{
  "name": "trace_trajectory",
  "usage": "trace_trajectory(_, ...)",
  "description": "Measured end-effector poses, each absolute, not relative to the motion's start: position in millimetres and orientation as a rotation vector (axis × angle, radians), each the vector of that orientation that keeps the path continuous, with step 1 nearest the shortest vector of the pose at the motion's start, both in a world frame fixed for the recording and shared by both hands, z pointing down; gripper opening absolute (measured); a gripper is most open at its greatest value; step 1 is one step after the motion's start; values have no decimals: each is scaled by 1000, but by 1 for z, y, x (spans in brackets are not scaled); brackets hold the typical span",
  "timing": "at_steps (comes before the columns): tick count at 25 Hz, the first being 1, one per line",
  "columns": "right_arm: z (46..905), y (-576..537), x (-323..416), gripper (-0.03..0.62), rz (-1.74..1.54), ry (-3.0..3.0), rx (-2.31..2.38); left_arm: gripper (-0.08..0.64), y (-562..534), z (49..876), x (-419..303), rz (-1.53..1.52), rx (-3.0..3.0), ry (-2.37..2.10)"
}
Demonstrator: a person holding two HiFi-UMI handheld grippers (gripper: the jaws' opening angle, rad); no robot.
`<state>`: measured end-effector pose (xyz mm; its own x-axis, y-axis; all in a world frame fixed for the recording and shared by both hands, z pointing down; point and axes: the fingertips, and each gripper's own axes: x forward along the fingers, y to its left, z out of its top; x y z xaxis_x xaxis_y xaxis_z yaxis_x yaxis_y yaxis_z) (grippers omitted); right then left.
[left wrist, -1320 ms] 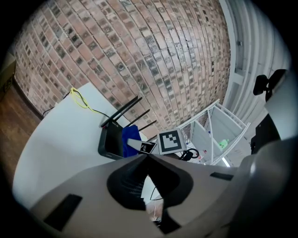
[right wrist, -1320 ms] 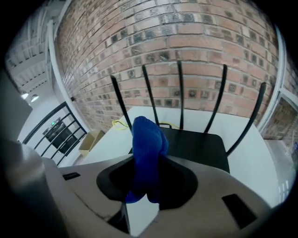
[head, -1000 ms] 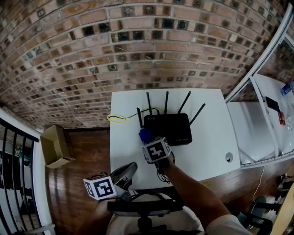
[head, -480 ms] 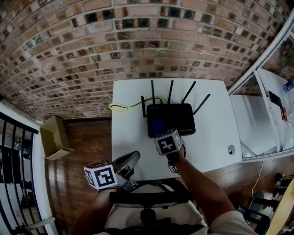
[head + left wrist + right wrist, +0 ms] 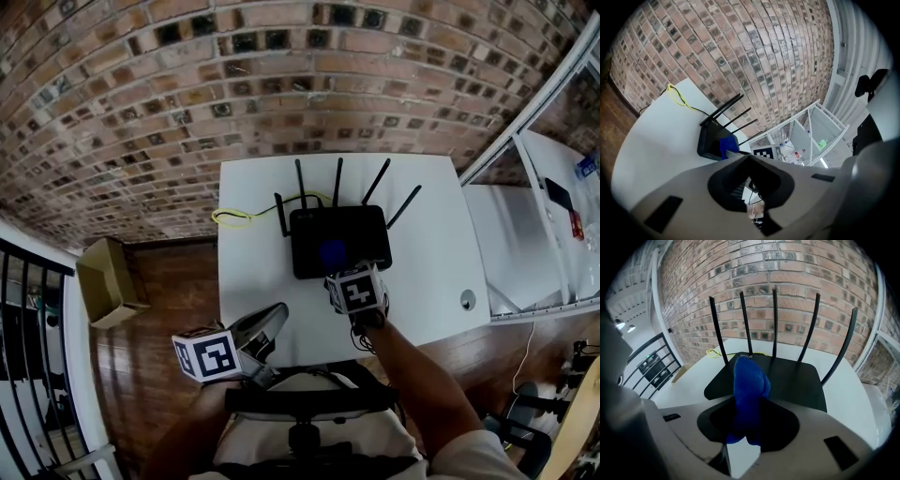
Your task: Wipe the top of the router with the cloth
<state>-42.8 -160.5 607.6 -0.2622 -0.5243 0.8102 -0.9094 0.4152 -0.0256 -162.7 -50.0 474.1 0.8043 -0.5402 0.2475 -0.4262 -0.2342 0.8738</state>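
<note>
Pinching blue cloth (image 5: 750, 376) in right gripper (image 5: 749, 405), jaws closed tight on its bunched end. Resting free end of cloth on top of black router (image 5: 361, 234), toward its 6 o'clock edge. On white table (image 5: 253, 277), toward 12 o'clock: router, five antennas (image 5: 774, 319) upright along far side. Holding left gripper (image 5: 270, 323) at 7 o'clock from router, over table's near edge, jaws together, nothing between. Yellow cable (image 5: 232, 217) at router's 10 o'clock. Cardboard box (image 5: 105, 286) on floor at table's 9 o'clock.
</note>
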Motion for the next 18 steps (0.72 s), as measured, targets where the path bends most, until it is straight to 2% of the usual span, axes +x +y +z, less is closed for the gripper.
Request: trace_trajectory(18, 614, -170, 72, 140, 628, -1815, 1326, 2, -68, 475, -146, -128, 1858, -733)
